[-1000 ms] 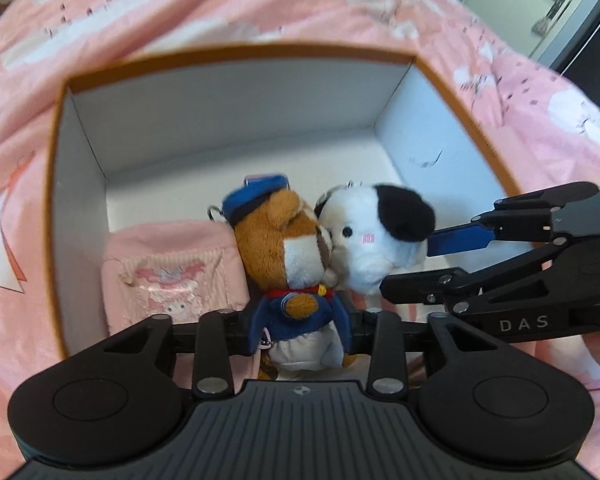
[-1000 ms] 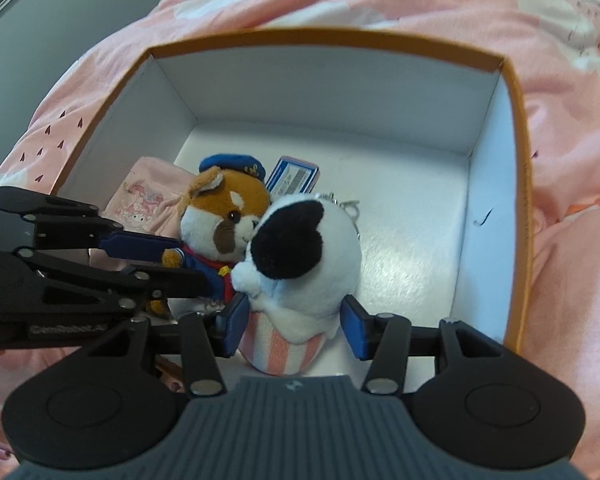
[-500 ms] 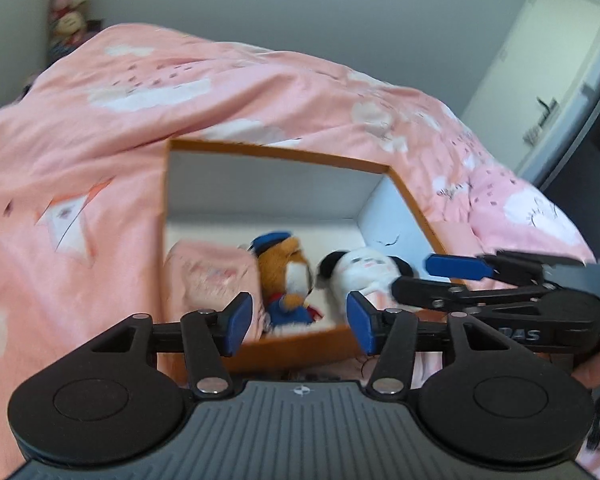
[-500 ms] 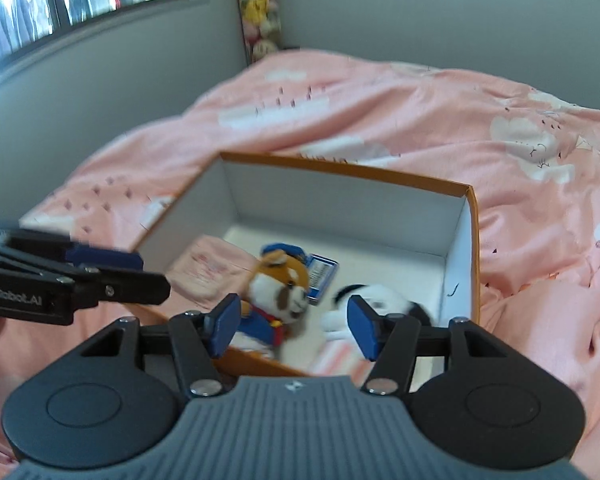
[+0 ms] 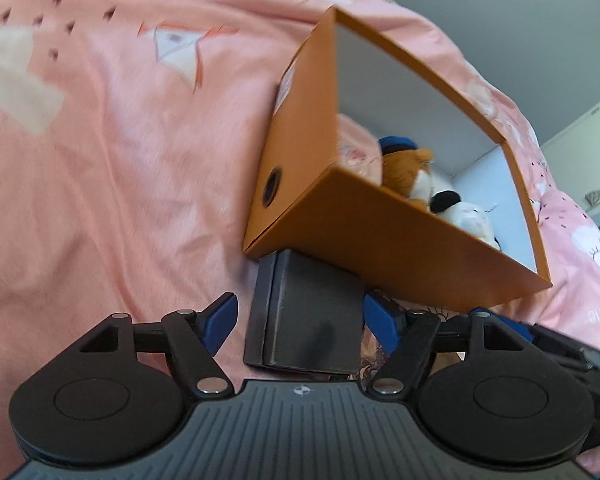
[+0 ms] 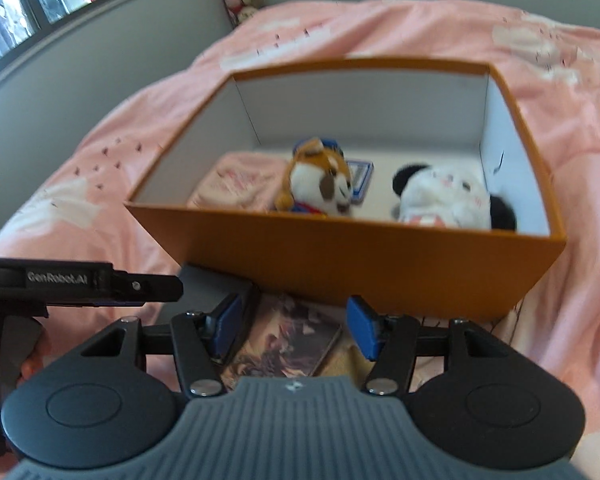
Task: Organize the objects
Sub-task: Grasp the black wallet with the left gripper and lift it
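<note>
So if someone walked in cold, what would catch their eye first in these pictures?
Probably the open orange cardboard box on the pink patterned bedspread, with a brown fox plush in a blue cap and a white plush with black ears inside. Next, the dark grey flat box between the open left gripper fingers, just in front of it.
</note>
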`<state>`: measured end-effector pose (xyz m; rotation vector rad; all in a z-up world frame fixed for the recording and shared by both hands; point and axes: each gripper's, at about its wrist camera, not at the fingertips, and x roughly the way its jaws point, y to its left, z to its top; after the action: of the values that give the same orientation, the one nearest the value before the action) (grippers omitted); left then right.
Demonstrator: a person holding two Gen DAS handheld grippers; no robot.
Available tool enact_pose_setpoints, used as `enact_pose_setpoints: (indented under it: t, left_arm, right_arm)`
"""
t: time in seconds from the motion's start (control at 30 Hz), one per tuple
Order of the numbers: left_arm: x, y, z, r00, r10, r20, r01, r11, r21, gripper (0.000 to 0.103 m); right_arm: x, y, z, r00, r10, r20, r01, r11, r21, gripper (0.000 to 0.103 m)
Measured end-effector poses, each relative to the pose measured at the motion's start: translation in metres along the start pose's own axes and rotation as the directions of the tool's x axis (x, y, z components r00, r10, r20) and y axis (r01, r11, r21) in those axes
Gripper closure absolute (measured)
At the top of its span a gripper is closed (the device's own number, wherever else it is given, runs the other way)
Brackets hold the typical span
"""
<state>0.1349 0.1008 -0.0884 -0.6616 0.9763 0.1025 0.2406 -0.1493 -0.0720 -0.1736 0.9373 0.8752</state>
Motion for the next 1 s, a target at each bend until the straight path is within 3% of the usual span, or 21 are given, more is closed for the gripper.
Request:
enact_pose_setpoints:
  t: [0.33, 0.53, 0.67, 0.8, 1.0]
  left_arm:
    - [0.029, 0.023, -0.001, 0.997, -0.044, -0.068, 0.036, 0.992, -0.119, 0.019]
    - [0.039, 0.023, -0.002, 0.993, -0.074, -0.091, 0.063, 0.991, -0.118, 0.019]
    - [0.037, 0.016, -0.006, 0.993, -0.075, -0.095, 0.067, 0.994, -0.082, 0.028]
    - [0.023, 0.012, -0.009, 0.996, -0.057, -0.068, 0.054, 0.998, -0.043, 0.044]
    - [-0.004, -0.009, -0.017, 1.0, -0.013, -0.001, 0.013, 0.995, 0.098, 0.057]
  right_arm:
    - [0.033, -0.003, -0.003, 0.996, -0.027, -0.084, 0.027, 1.0, 0.002, 0.042]
    - [0.045, -0.007, -0.005, 0.994, -0.021, -0.105, 0.022, 1.0, 0.01, 0.042]
    - [0.052, -0.009, -0.003, 0.994, -0.017, -0.111, 0.019, 1.0, 0.015, 0.042]
    - [0.055, -0.011, -0.001, 0.993, -0.013, -0.121, 0.016, 0.999, 0.028, 0.042]
    - [0.051, 0.002, 0.006, 0.989, -0.013, -0.151, 0.013, 1.0, -0.001, 0.041]
